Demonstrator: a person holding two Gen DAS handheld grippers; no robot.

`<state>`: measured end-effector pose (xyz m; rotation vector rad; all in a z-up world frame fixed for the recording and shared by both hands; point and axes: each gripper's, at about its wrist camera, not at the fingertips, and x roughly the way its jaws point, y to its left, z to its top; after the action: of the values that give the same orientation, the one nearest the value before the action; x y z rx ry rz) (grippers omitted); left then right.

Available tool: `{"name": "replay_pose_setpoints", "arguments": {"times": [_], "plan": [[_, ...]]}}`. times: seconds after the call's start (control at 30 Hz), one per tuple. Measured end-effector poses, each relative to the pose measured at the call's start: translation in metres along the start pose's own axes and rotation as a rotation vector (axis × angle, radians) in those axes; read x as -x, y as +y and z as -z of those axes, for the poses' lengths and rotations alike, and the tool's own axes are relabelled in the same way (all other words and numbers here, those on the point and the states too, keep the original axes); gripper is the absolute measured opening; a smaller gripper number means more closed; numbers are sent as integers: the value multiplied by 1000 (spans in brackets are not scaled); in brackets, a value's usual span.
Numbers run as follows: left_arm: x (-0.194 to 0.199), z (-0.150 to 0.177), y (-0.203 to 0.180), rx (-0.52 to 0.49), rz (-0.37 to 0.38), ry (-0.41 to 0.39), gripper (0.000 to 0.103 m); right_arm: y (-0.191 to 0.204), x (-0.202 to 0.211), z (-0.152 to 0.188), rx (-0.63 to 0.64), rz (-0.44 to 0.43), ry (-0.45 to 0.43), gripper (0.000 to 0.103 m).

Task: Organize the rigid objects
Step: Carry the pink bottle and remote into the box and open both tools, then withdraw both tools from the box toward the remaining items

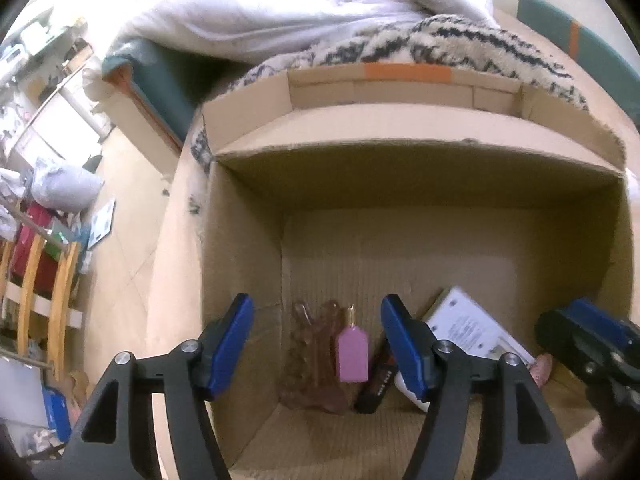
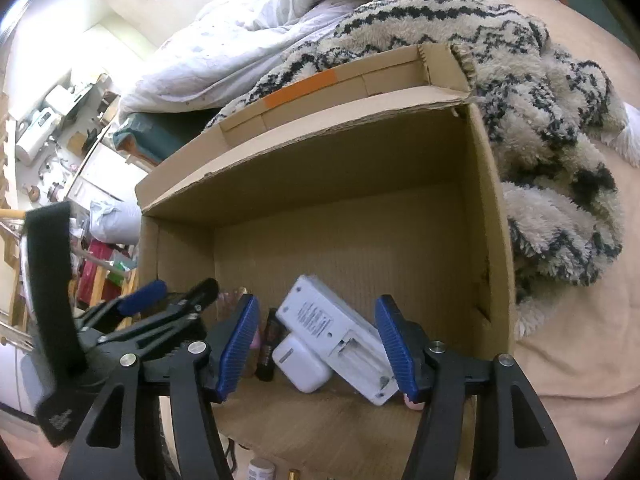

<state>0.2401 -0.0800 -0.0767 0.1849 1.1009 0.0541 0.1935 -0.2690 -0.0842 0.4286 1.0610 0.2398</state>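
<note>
Hovering above an open cardboard box (image 1: 440, 168), the left tongs (image 1: 318, 346) are spread wide and grasp nothing. Low in the left wrist frame, on the box floor, lie a translucent brownish piece (image 1: 316, 356), a pink tag (image 1: 353, 354) resting on it, a dark tube (image 1: 378, 384) just beside them, and a white device (image 1: 472, 328) toward the right. The right tongs (image 2: 316, 346) are likewise released and bare; between their blue pads, in the lower centre of the right wrist frame, the white device (image 2: 340, 332) leans over a white adapter (image 2: 300, 364). A patterned shaggy blanket (image 2: 552, 152) lies against the box, upper right.
</note>
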Motion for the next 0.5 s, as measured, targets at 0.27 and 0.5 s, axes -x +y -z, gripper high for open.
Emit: {"name": "replay_pose_setpoints", "arguments": {"times": [0.27,0.5], "plan": [[31,13,18,47,39,-14,63,5,22,14,18,-15,-40,65],[53,37,43,75,73,-37,63,18,44,34,102,26,-66,65]]}}
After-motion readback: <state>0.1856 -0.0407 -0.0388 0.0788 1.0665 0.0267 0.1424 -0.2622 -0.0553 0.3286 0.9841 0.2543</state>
